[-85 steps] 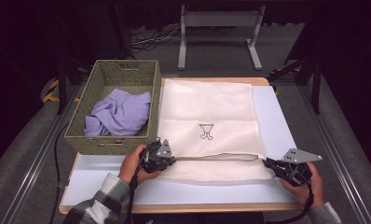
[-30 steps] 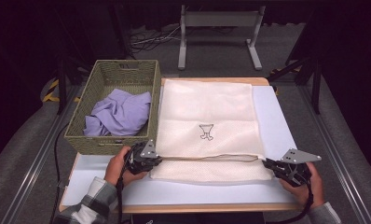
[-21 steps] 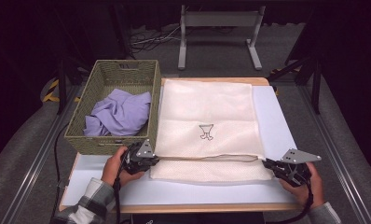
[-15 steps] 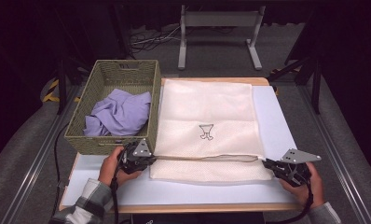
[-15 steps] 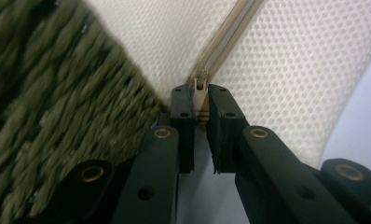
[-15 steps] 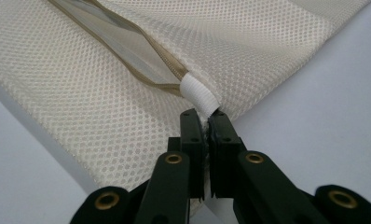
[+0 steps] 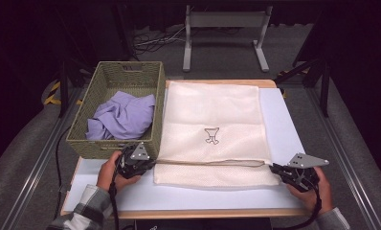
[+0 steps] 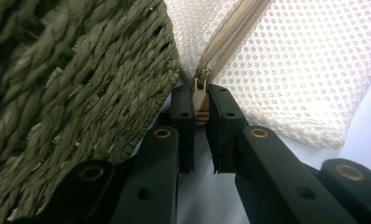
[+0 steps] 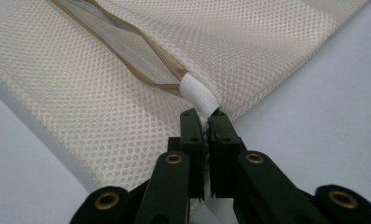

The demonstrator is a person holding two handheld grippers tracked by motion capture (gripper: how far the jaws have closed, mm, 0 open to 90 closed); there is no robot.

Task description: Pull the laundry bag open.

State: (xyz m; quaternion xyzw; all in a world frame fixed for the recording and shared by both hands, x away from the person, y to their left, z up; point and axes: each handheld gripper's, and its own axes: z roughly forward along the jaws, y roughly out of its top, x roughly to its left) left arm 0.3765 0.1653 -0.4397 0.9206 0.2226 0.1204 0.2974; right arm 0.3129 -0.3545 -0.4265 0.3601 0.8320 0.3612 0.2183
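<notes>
On a white table top (image 7: 284, 120) lay a cream mesh laundry bag (image 7: 212, 115). Its beige zipper pull (image 8: 201, 100) was pinched in the left gripper (image 7: 136, 160) and had been drawn leftward to the woven olive basket (image 7: 95, 143), so the zipper appeared fully run. The right gripper (image 7: 294, 175) was clamped on the bag's white end tab (image 9: 200, 95).

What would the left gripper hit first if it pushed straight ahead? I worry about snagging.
Likely the mesh bag, right beyond the zipper pull the left gripper pinches; the basket sits close alongside.
</notes>
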